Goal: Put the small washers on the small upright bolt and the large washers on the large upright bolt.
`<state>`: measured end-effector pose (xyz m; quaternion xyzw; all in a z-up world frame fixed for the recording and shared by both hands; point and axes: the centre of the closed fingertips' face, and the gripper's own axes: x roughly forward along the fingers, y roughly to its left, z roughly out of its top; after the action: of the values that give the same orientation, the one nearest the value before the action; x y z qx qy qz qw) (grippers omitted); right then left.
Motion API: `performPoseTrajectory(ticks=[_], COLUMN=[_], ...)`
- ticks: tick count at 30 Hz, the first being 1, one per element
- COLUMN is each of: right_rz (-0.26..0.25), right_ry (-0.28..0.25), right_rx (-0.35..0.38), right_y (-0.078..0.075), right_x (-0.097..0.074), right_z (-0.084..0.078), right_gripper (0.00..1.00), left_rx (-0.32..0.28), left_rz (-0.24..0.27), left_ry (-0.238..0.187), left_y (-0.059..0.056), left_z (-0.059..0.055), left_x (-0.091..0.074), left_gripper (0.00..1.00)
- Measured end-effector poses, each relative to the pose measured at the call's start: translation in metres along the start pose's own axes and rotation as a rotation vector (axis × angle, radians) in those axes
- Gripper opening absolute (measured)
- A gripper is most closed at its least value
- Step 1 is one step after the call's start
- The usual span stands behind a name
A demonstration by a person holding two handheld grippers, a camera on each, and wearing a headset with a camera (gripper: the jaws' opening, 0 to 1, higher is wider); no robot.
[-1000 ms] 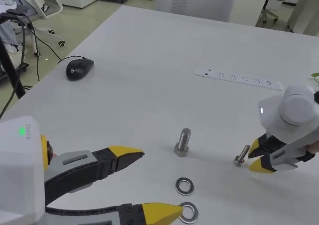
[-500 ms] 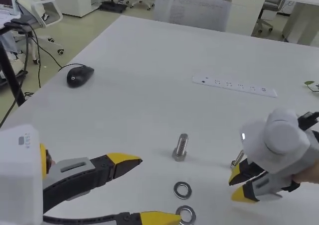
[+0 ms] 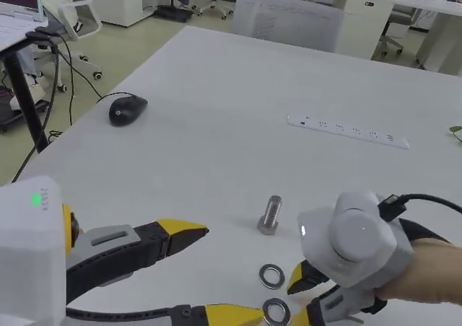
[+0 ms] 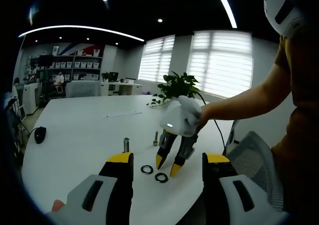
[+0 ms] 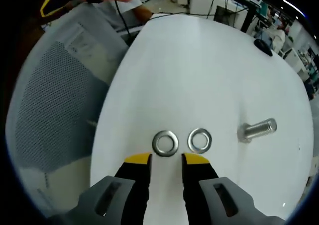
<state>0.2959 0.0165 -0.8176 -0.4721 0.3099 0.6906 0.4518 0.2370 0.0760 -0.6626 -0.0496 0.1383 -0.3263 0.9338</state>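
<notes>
Pickup step: your right tongs [image 5: 166, 159] slightly spread, empty, tips just short of near washer [image 5: 165, 143] on tabletop [image 5: 199, 60], lower centre of right gripper view. Second washer [image 5: 200, 140] beside it. Left tongs [image 3: 222, 272] wide apart, lower left of head view. Next, I'd say: nip washer rim, lift it, thread over large bolt [image 3: 270, 214].

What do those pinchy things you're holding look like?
The left gripper and right gripper have black jaws with yellow tips and white bodies. The left has a green light; a black cable leaves the right. The person's top is orange.
</notes>
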Motion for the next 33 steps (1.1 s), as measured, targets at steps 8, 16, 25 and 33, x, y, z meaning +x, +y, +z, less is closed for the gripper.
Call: performPoseTrajectory(ticks=[8,16,25,33], right_rz=[0.005,0.019,0.017,0.016], right_ry=[0.012,0.027,0.017,0.036], right_rx=[-0.047,-0.066,-0.067,-0.07], right_y=[0.004,0.004,0.002,0.001], right_x=[0.011,0.012,0.011,0.011], right_z=[0.01,0.008,0.008,0.009], right_gripper=[0.31,0.31,0.26,0.23], left_rx=[-0.001,-0.001,-0.002,-0.003], left_rz=[0.013,0.017,0.018,0.019], left_ry=[-0.012,-0.02,-0.025,-0.027], left_y=[0.0,0.002,0.003,0.004], left_z=[0.001,0.003,0.003,0.003], left_x=[-0.005,-0.008,-0.007,-0.008], left_gripper=[0.55,0.55,0.55,0.55])
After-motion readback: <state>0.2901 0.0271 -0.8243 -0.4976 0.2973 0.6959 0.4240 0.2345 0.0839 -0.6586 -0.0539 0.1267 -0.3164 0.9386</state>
